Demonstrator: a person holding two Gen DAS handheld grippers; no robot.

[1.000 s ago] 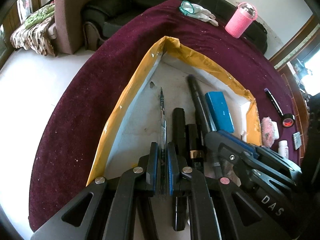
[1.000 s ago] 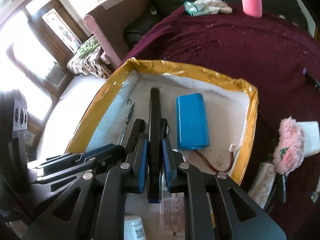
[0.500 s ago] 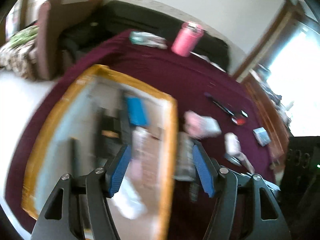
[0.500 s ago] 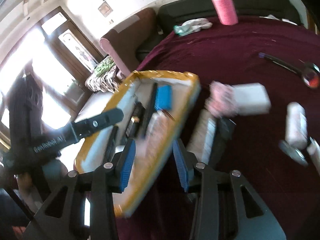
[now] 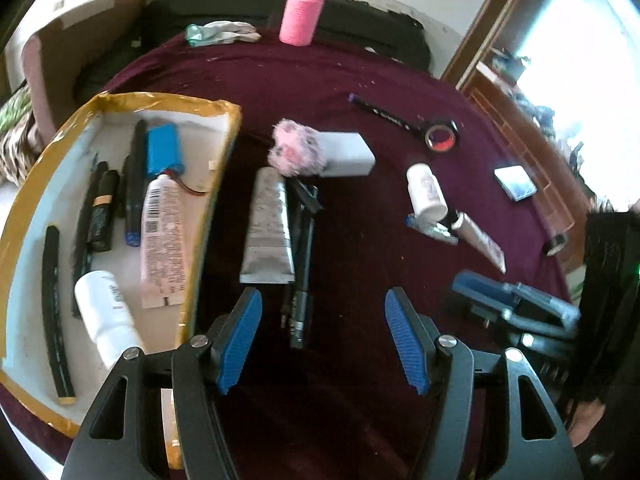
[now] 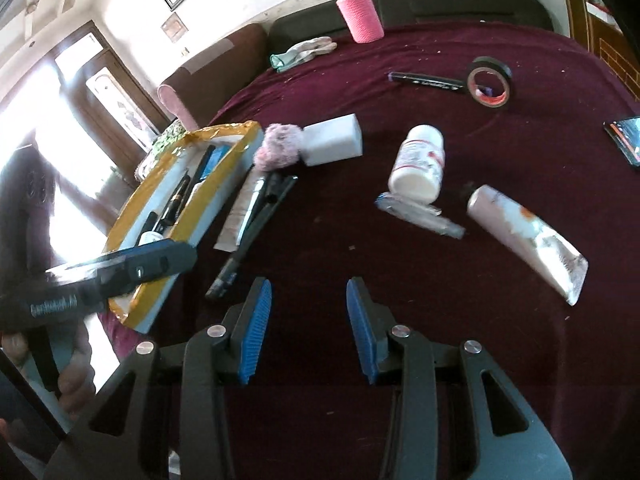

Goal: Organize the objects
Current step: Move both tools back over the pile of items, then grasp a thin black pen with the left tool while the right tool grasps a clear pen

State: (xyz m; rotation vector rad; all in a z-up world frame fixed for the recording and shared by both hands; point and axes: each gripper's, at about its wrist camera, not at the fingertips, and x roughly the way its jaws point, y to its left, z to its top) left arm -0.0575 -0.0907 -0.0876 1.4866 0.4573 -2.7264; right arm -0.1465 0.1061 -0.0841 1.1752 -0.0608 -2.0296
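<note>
The left gripper hangs over the maroon tablecloth with its blue pads spread wide and nothing between them. Just ahead of its gap lie a silver tube and, touching that tube's right edge, a thin black pen-like tool whose near end reaches almost to the gap. To the left of the left finger sits the yellow-rimmed tray, already holding a blue battery pack, a white printed tube, a white bottle and several dark pens. Farther ahead, a pink fluffy item leans against a white block.

The right gripper is parted to a moderate width, also empty, over bare cloth. Ahead and to its right lie a white pill bottle on its side, a small clear-wrapped piece touching it, and a pale pink tube. Far ahead are a roll of tape and a pink flask
</note>
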